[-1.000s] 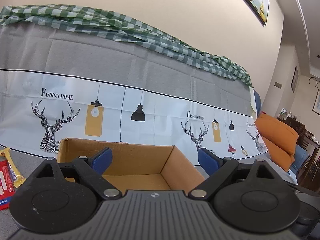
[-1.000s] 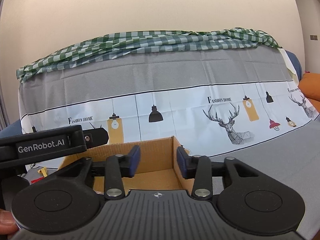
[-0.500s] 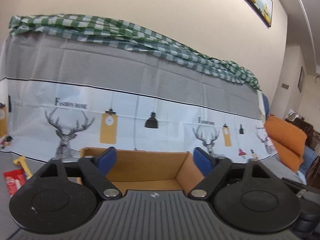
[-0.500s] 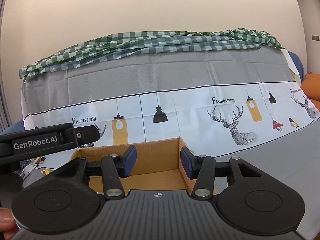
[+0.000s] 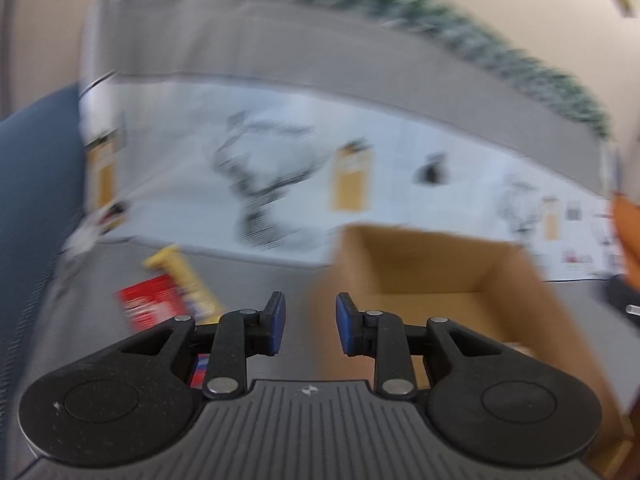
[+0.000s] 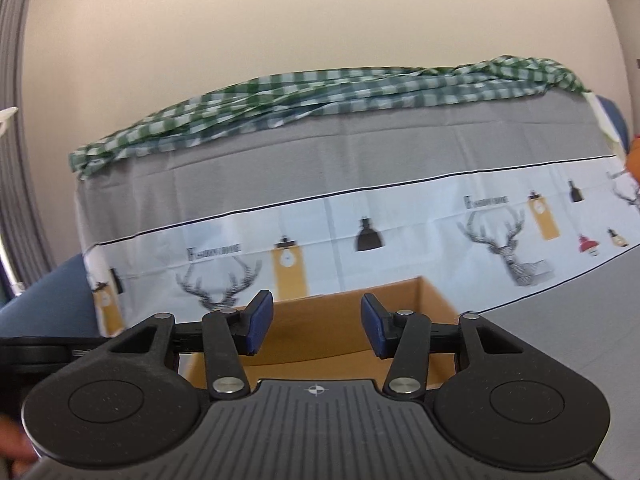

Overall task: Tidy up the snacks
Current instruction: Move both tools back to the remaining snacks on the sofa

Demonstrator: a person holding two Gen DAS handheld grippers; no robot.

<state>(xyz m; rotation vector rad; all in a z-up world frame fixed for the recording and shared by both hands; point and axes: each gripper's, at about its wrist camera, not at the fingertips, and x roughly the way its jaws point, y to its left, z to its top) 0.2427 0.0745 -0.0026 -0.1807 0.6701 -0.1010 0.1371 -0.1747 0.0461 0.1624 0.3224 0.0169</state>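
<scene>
An open cardboard box stands on the grey table; it also shows in the right wrist view. A red snack packet and a yellow snack bar lie left of the box. My left gripper is open and empty, above the table between the snacks and the box's left wall. My right gripper is open and empty, held in front of the box. The left wrist view is blurred by motion.
A grey and white cloth with deer and lamp prints covers the table and rises behind the box, topped by a green checked cloth. A dark blue seat is at the left. An orange cushion is at the right.
My left gripper has swung left and down, its jaws have narrowed, and the snacks have come into fuller view. My right gripper has opened a little wider and shifted slightly.
</scene>
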